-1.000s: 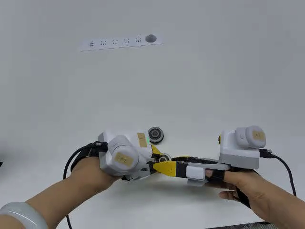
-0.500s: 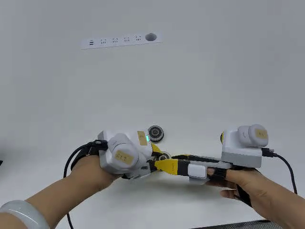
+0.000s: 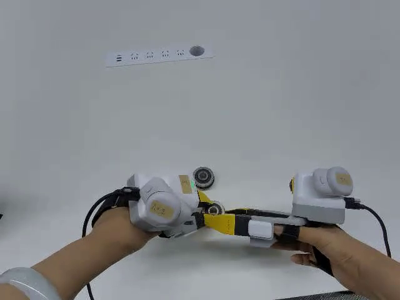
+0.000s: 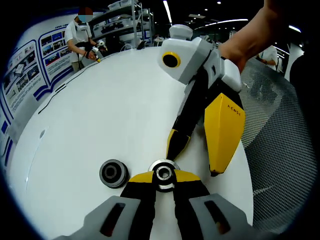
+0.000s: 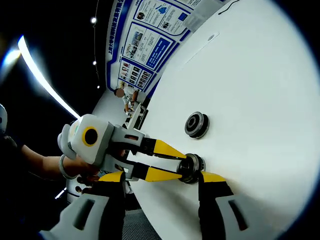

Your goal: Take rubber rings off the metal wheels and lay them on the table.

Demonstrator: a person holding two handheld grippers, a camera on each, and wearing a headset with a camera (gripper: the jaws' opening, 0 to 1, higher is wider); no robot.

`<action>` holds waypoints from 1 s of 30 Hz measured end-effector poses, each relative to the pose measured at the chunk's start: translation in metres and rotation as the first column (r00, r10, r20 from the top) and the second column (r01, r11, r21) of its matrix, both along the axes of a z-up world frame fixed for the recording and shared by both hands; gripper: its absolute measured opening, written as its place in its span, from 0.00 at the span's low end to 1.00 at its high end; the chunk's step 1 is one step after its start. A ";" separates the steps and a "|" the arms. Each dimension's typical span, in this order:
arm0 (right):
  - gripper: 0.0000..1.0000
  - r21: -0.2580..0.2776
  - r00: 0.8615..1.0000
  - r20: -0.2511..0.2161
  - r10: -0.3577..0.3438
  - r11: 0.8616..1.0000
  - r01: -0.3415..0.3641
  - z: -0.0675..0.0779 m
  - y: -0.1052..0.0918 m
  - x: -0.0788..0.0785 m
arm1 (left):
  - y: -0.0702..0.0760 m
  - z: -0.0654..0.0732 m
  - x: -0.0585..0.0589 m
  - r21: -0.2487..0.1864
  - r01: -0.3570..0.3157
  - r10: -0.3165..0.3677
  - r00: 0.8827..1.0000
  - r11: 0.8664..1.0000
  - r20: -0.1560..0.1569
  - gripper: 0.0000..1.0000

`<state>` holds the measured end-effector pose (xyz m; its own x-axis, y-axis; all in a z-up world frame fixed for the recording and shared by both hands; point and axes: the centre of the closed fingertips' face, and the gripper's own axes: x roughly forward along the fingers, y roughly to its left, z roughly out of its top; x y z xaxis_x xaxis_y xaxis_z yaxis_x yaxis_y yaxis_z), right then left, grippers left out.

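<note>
Tan stickers [image 3: 161, 208] on the grippers, small lettering on a yellow jaw and wall posters [image 5: 145, 35] all carry writing too small to read. Compared with a second ago little differs: the left gripper [image 4: 164, 180] is pinching the same wheel [image 4: 164, 173] just above the table [image 3: 281, 112], while the right gripper [image 5: 164, 176] has sunk a touch, its jaws spread to either side of it. This wheel shows its hub upward, axle roughly upright, black rubber ring [image 5: 186, 169] on, and a second wheel [image 3: 203, 177] lies flat nearby.
</note>
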<state>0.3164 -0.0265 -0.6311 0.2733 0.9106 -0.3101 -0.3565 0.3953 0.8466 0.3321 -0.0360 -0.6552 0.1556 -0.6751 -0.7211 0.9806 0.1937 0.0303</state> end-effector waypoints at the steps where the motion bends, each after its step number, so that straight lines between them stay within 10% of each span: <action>1: 0.60 -0.001 1.000 0.001 -0.001 1.000 0.001 0.001 0.000 0.000 | 0.000 0.000 0.000 0.000 0.000 0.000 1.000 1.000 0.000 0.13; 30: 0.52 -0.026 1.000 0.016 -0.016 1.000 0.017 0.001 -0.007 0.002 | 0.000 0.000 0.000 -0.006 -0.006 0.006 1.000 1.000 -0.003 0.13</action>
<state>0.3180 -0.0331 -0.6304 0.2932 0.8976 -0.3293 -0.3631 0.4232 0.8301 0.3318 -0.0360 -0.6553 0.1576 -0.6782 -0.7178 0.9794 0.2001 0.0259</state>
